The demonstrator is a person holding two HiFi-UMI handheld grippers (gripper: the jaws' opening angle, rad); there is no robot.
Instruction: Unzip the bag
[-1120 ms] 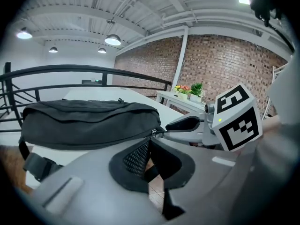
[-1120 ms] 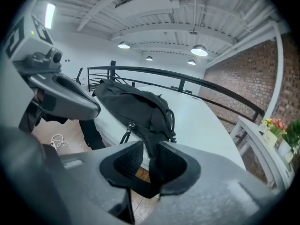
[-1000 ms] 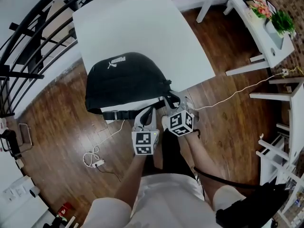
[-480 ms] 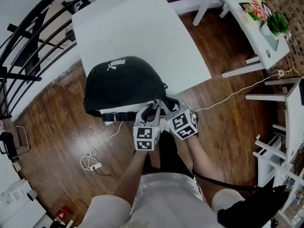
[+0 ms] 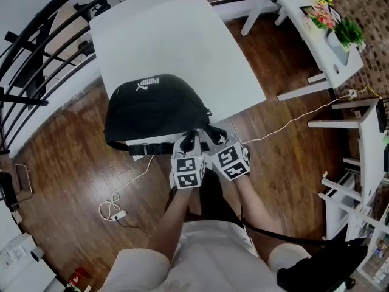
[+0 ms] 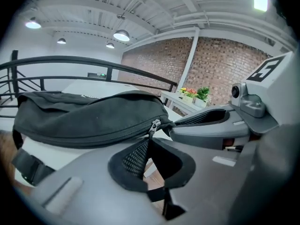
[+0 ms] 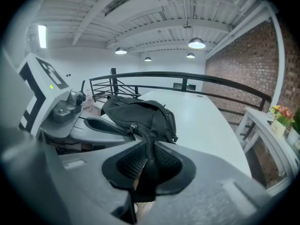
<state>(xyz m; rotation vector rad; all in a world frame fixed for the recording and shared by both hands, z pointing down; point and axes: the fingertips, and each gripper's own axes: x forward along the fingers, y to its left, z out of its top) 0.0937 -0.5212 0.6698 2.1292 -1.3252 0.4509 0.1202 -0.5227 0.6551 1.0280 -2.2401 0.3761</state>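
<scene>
Left gripper (image 6: 149,145) and right gripper (image 7: 149,157) closer together than second ago, side by side at bag (image 5: 152,109) near end. White "PUMA" wordmark (image 5: 149,81) with cat logo on bag top, beyond grippers. Bag on table (image 5: 182,41) near edge, just ahead of grippers; long axis runs sideways, bulk stretching off to their left, zip end toward them. Left gripper jaws closed on zipper pull (image 6: 153,126). Right gripper jaws pinched on black strap (image 7: 149,137) at same end. Zip line left of pull looks closed.
</scene>
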